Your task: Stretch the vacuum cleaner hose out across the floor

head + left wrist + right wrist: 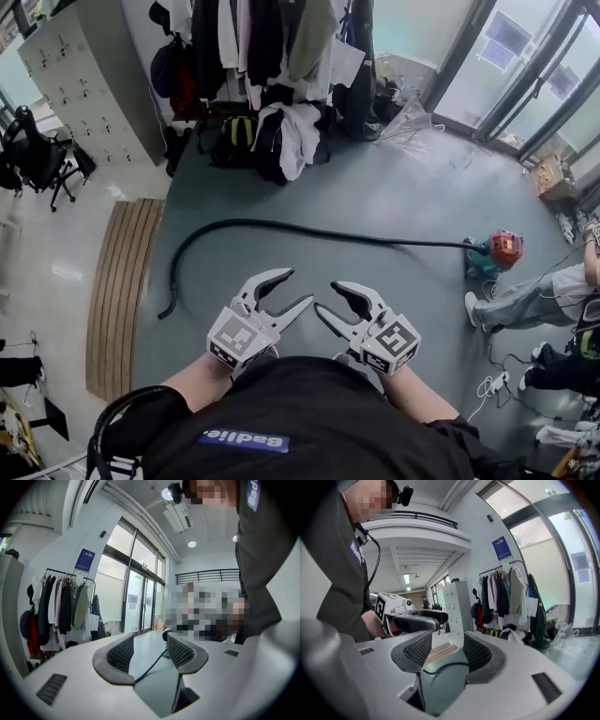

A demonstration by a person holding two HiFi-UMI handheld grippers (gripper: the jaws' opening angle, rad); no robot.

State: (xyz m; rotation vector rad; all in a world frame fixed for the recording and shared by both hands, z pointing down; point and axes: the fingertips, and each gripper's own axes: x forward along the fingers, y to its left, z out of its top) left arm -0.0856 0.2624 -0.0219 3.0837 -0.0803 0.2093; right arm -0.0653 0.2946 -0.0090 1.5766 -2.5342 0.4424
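The black vacuum hose (281, 228) lies on the grey floor. It runs from its free end at the left, arcs up, then goes right to the red and teal vacuum cleaner (497, 251). My left gripper (296, 288) and right gripper (325, 298) hang side by side in front of my chest, well above the floor and short of the hose. Both are open with nothing between their jaws. In the left gripper view, the gripper (149, 652) frames the distant hose (152, 665). In the right gripper view, the gripper (447, 651) frames the hose's curved end (440, 667).
A clothes rack (267, 47) with bags under it stands at the back, grey lockers (84, 75) to its left. A wooden slatted mat (122, 291) lies left of the hose. A seated person's legs (525, 300) and cables (492, 382) are at the right, near glass doors (525, 66).
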